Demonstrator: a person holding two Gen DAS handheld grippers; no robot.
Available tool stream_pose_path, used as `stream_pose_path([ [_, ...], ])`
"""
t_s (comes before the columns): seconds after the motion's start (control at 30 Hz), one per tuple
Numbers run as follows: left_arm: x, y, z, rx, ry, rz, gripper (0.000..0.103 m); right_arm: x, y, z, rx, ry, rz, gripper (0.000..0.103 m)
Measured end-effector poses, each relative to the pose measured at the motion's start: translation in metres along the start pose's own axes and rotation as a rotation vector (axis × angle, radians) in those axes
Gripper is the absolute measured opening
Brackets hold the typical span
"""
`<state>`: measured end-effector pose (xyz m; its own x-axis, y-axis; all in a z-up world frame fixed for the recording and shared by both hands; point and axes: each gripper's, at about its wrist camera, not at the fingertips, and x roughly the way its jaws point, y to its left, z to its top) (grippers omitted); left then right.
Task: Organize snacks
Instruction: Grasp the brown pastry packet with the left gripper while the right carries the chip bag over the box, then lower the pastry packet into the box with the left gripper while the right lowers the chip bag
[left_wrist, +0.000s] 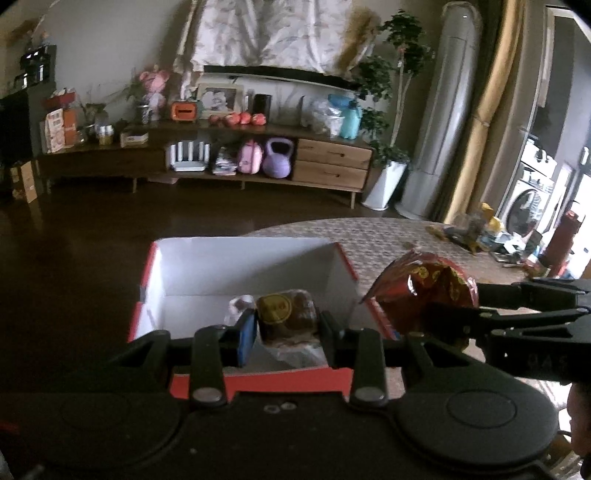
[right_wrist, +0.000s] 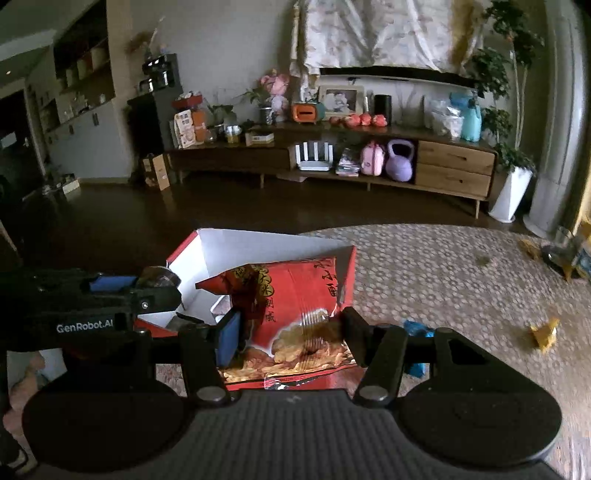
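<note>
A red cardboard box (left_wrist: 240, 266) with a white inside stands open at the table's far left edge. My left gripper (left_wrist: 288, 332) hangs over its near side, shut on a brown cake in a clear wrapper (left_wrist: 286, 312). My right gripper (left_wrist: 450, 299) comes in from the right, shut on a red snack bag (left_wrist: 417, 291) held at the box's right wall. In the right wrist view the red snack bag (right_wrist: 295, 295) sits between my right gripper's (right_wrist: 291, 328) fingers, in front of the box (right_wrist: 258, 247). My left gripper (right_wrist: 162, 286) reaches in from the left with the cake (right_wrist: 155, 275).
The table wears a patterned cloth (right_wrist: 461, 277). On it lie a blue packet (right_wrist: 417, 332) behind my right finger, a yellow wrapper (right_wrist: 545, 332) and a cluster of packets (left_wrist: 472, 229) beside a red bottle (left_wrist: 561, 240) at far right. Dark floor lies beyond the box.
</note>
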<state>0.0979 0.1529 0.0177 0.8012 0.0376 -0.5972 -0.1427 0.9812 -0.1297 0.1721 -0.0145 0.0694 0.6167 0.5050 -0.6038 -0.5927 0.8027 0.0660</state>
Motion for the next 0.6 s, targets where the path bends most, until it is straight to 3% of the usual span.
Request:
stream_pose_path([
  [0.6, 0.055, 0.073, 0.004, -0.023, 0.108, 0.119, 0.034, 0.082, 0.021, 0.010, -0.008, 0.073, -0.029, 0.057],
])
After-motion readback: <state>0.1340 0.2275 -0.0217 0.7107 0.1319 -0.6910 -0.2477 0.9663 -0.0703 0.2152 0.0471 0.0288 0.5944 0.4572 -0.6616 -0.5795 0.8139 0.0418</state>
